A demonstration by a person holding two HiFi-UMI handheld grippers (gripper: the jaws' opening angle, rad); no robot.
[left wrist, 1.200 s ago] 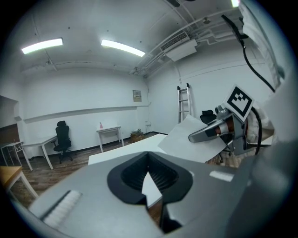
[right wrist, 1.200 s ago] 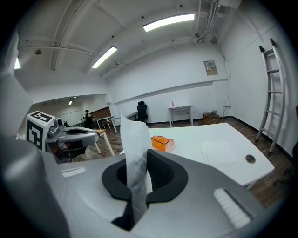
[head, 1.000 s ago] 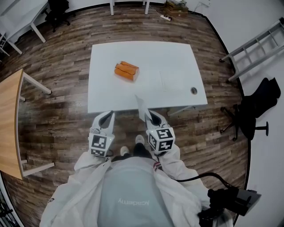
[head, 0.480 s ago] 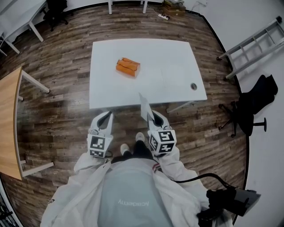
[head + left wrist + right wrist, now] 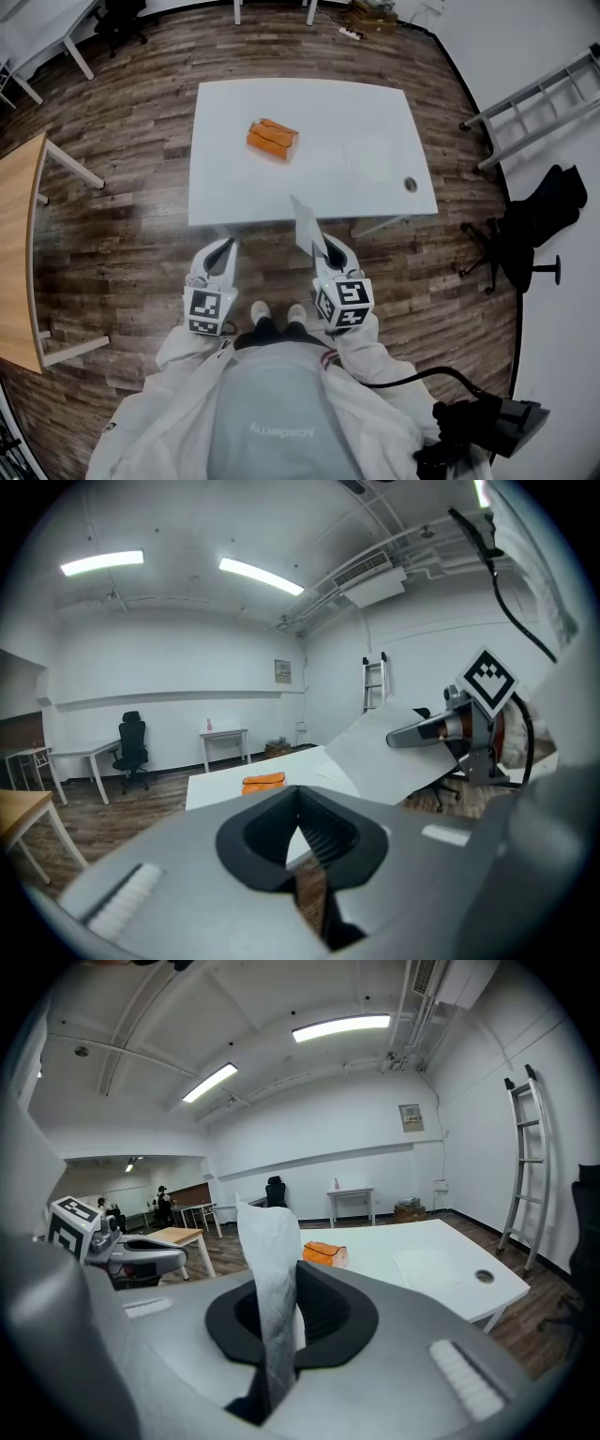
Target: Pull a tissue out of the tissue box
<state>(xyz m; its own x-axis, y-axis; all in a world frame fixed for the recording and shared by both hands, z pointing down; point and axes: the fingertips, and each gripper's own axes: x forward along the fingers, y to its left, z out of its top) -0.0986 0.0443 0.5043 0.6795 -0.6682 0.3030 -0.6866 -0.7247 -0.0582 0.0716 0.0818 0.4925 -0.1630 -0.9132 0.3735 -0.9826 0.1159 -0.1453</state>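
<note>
On white table [image 5: 246, 187], orange tissue box [image 5: 273, 139], ladder [image 5: 536, 99] and black chair [image 5: 538, 231] beside

- Big open room, part office, part lab: white walls and wood-plank floor [image 5: 131, 244] from wall to wall.
- Overhead, long fluorescent strip lights [image 5: 103, 562], exposed ducting and an air-conditioning unit [image 5: 375, 585].
- White worktop [image 5: 309, 178] in the middle, a wooden table [image 5: 19, 253] at the side, more white desks [image 5: 225, 733] along the far wall.
- Black office chair [image 5: 534, 230] and a ladder [image 5: 534, 98] leaning against the wall.
</note>
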